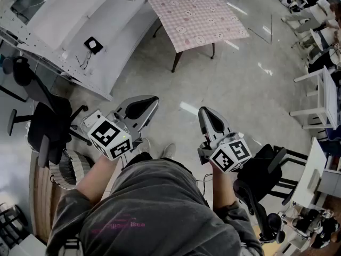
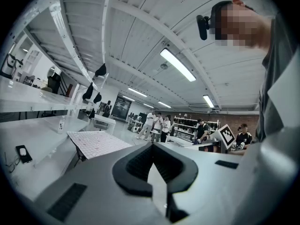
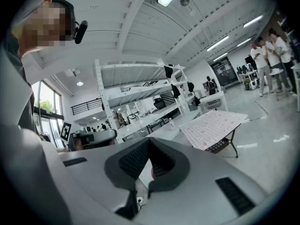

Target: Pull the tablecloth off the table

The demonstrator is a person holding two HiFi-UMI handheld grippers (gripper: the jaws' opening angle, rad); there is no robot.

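A person in a grey shirt [image 1: 154, 207] fills the bottom of the head view. They hold one tool in each hand, close to their body.

The left gripper [image 1: 151, 102] is at the lower left of the middle. In the left gripper view, the left gripper's [image 2: 151, 148] jaws are closed tip to tip, with nothing held between them. The right gripper [image 1: 205, 112] is beside it, at the lower right of the middle. In the right gripper view, the right gripper's [image 3: 148, 142] jaws are also pressed together and hold nothing. Both tools point up the frame, toward the table.

A black chair [image 1: 48, 124] stands at the left edge, and another black chair [image 1: 266, 169] is at the lower right. Shiny pale floor [image 1: 229, 84] lies between the person and the table.

The tablecloth [image 1: 197, 12] is far from both tools, at the top middle of the head view. It is pink with small squares and lies flat over the whole tabletop, its edges hanging a little. Dark table legs [image 1: 176, 63] show under it. The left gripper view shows the cloth [image 2: 96, 142] at the middle left, and the right gripper view shows it [image 3: 213, 124] at the middle right.

A long white bench [image 1: 80, 25] runs along the upper left. Far off, people [image 2: 154, 125] stand in the room.
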